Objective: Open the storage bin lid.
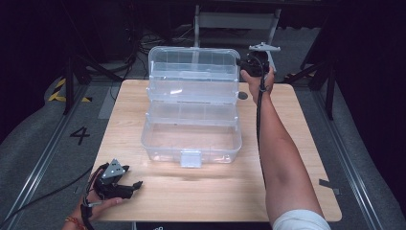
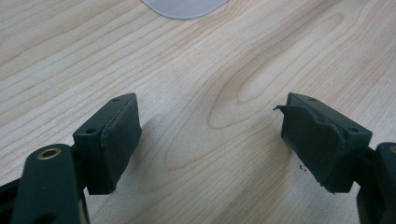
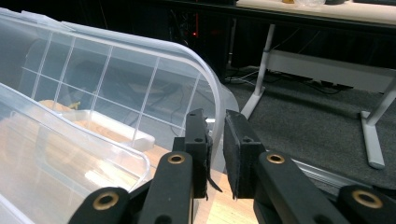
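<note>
Filling the middle of the high view, a pale wooden surface [image 1: 297, 158] stands on grey carpet, with dark room beyond, cables at upper left and a white desk frame at top centre. One clear box [image 1: 191, 139] sits at centre, its long axis running left to right across the frame, latch facing the bottom edge, its lid [image 1: 194, 72] standing open toward the top. Two tongs: the left tongs [image 1: 136, 184], lower left, lie released on bare wood. The right tongs [image 3: 215, 140], upper right, are clenched on the lid's corner edge.
</note>
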`<state>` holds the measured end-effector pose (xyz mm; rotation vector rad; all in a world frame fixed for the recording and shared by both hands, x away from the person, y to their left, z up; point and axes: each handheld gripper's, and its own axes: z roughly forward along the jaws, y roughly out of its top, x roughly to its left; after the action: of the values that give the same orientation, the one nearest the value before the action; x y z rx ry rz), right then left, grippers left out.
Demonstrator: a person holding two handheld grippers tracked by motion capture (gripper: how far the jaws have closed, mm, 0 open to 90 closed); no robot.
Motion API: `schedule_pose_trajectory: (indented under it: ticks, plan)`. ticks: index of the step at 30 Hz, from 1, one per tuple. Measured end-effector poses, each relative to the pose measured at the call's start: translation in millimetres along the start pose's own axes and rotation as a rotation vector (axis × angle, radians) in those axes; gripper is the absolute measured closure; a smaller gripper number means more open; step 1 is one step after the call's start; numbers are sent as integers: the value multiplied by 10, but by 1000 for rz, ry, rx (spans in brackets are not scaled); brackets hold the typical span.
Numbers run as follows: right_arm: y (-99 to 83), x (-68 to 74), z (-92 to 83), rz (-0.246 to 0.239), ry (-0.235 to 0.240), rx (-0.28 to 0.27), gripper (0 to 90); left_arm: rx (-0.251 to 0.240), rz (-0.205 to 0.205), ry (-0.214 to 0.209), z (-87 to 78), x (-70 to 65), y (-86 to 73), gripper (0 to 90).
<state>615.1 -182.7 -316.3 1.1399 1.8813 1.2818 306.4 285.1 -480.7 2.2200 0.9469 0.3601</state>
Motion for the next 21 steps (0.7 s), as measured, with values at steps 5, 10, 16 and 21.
schedule_pose_trajectory:
  ticks: [5,10,16,21]
  plan:
    - [4,5,15,-3,-7,10,804,6,1,-1,-5,-4,0,204]
    - [5,23,31,-25,-34,25,792,5,1,-1,-4,-5,0,204]
    - [-18,23,54,-38,-51,47,808,4,0,0,-4,-6,-1,205]
    - [-29,46,44,-54,-42,46,805,3,7,-1,-3,-3,-2,205]
